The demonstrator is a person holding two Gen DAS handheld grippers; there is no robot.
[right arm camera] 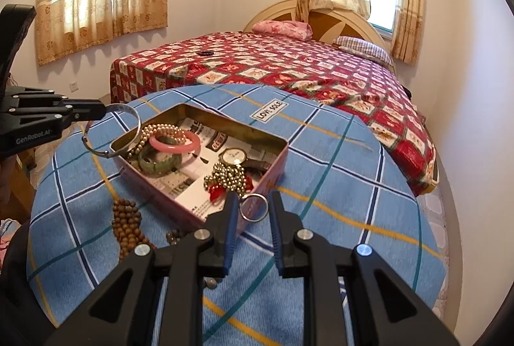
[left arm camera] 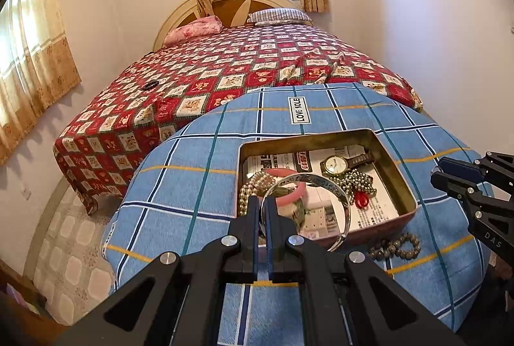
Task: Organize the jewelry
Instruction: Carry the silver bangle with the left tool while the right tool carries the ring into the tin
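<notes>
My left gripper (left arm camera: 262,201) is shut on a wide silver bangle (left arm camera: 321,185), which it holds above the near left corner of an open tin (left arm camera: 305,138). The right wrist view shows that gripper (right arm camera: 104,110) with the bangle (right arm camera: 136,118) hanging from its tip. My right gripper (right arm camera: 253,201) is narrowly closed on a small silver ring (right arm camera: 253,208), just above the tin's pink near wall (right arm camera: 192,211). The tin is lined with newspaper. Inside it lie a watch (right arm camera: 233,157), a pink bangle (right arm camera: 189,148), a green bangle (right arm camera: 154,163), pearl beads (right arm camera: 160,129) and gold beads (right arm camera: 228,175).
The tin sits on a round table under a blue plaid cloth (left arm camera: 199,172). A grey bead bracelet (left arm camera: 395,246) and brown wooden beads (right arm camera: 127,224) lie on the cloth beside the tin. A bed with a red quilt (left arm camera: 225,73) stands right behind the table.
</notes>
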